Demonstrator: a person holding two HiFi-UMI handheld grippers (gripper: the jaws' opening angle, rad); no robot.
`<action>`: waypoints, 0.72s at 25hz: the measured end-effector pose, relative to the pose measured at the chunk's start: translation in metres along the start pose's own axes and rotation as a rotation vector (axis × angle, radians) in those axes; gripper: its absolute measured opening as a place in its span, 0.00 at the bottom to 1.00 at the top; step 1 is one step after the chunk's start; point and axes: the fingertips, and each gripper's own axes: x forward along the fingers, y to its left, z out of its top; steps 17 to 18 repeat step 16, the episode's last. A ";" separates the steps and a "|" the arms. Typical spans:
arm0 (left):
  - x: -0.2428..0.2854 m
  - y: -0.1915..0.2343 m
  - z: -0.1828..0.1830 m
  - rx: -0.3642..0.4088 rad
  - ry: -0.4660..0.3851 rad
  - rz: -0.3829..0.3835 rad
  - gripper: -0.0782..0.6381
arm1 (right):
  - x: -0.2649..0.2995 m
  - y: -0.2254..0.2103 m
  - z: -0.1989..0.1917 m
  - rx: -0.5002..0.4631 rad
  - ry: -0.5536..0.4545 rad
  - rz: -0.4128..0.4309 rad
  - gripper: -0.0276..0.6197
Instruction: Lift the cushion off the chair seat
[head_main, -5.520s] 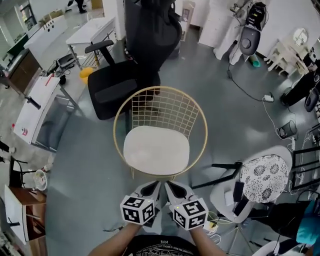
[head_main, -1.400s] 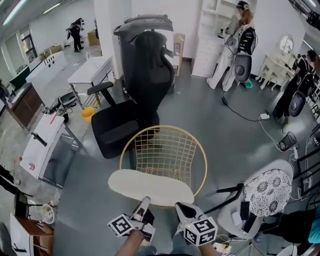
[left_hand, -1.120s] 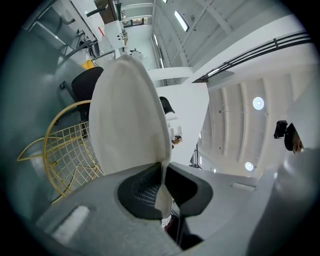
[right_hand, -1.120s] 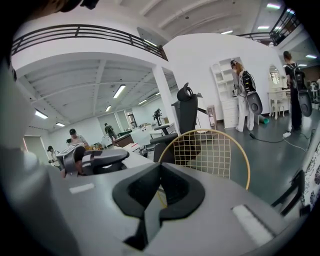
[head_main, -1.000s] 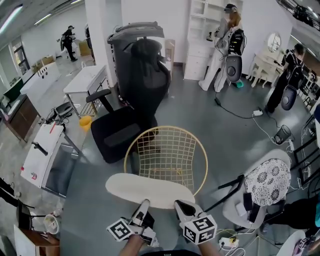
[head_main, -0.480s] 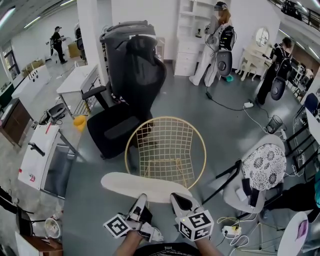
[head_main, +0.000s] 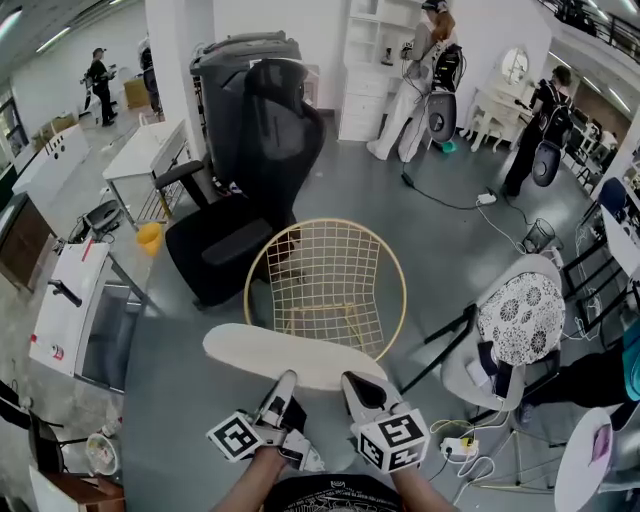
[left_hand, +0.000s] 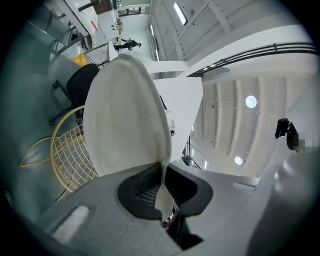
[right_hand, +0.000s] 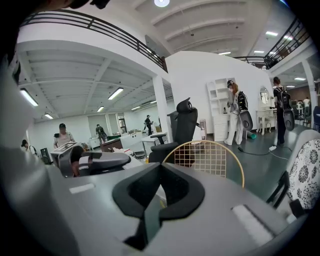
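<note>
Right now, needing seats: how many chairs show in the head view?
3: the gold wire chair in the middle, the black office chair behind it, the white patterned-seat chair at right. More may be hidden.

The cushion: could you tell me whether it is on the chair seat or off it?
Off. The cushion is held up by the chair, whose wire seat is bare, its edge clamped in the left gripper.

The left gripper (head_main: 284, 386) and right gripper (head_main: 356, 386) are grey, each bearing a black-and-white marker cube (head_main: 240, 437). A black printed top (head_main: 320, 495) shows at 6 o'clock.
</note>
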 end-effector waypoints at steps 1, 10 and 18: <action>0.001 -0.001 0.000 -0.005 0.001 0.000 0.14 | 0.000 0.001 0.000 0.000 0.003 0.001 0.04; 0.002 -0.001 -0.003 -0.045 -0.008 -0.007 0.14 | -0.001 0.003 -0.002 -0.015 0.021 0.007 0.04; 0.007 0.001 -0.007 -0.053 0.000 -0.007 0.14 | 0.001 0.001 -0.004 -0.016 0.024 0.015 0.04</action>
